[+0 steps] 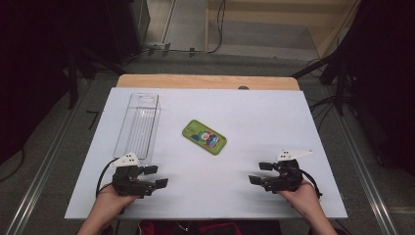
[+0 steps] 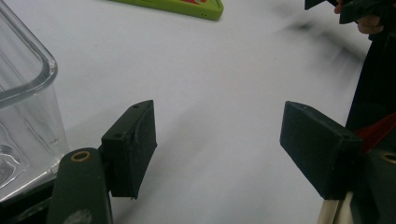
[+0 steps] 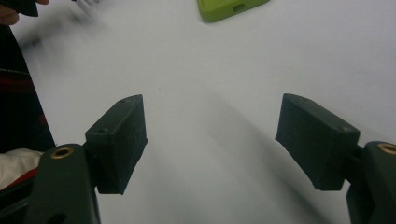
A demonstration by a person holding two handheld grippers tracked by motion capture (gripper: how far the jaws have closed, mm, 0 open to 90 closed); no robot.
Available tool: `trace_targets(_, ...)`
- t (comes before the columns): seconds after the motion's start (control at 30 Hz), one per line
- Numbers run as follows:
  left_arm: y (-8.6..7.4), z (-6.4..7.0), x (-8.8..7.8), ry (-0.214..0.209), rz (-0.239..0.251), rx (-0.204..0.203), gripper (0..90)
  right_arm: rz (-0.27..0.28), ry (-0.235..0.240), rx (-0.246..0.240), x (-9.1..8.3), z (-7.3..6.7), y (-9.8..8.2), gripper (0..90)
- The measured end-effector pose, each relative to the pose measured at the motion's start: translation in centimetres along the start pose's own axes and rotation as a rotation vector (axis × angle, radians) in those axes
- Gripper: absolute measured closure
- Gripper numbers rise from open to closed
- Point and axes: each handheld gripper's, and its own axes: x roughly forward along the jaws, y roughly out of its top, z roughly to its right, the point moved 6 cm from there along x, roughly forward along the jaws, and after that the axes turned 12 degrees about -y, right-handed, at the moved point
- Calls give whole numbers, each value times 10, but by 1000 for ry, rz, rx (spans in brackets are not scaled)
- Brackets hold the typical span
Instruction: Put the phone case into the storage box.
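high view has the green phone case (image 1: 204, 136) lying flat near the middle of the white table (image 1: 274, 122), printed side up and turned at a slant. take it as your landmark. the clear plastic bin (image 1: 138, 125) stands to its left, well apart, long side running away from you, open at the top, probably so a thing can be dropped straight in.

your left gripper (image 1: 154, 176) rests nearer you than the case and to its left, just off the near end of the bin. your right gripper (image 1: 260, 172) sits nearer you and to the case's right. both point inward toward each other, so the case lies between and beyond them, reachable by either hand.

left gripper view shows its jaws spread with only bare table between them, the bin's corner (image 2: 28, 93) beside one jaw and the case's edge (image 2: 187, 7) farther off. right gripper view shows the same: jaws spread, nothing pinched, the case (image 3: 229, 9) ahead.
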Motion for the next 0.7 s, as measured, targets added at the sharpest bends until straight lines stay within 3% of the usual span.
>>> trace_targets(0.43,0,-2,0,8,5,-8,277,7,-10,-2,-6,1,18,177)
trace_targets(0.5,1,-2,0,5,9,-7,277,39,3,-34,-2,-1,24,0)
trace_targets(0.6,1,-1,0,4,8,-5,277,36,-12,-76,3,-5,27,0)
trace_targets(0.7,1,0,0,2,7,-3,277,7,-6,-69,6,-6,28,0)
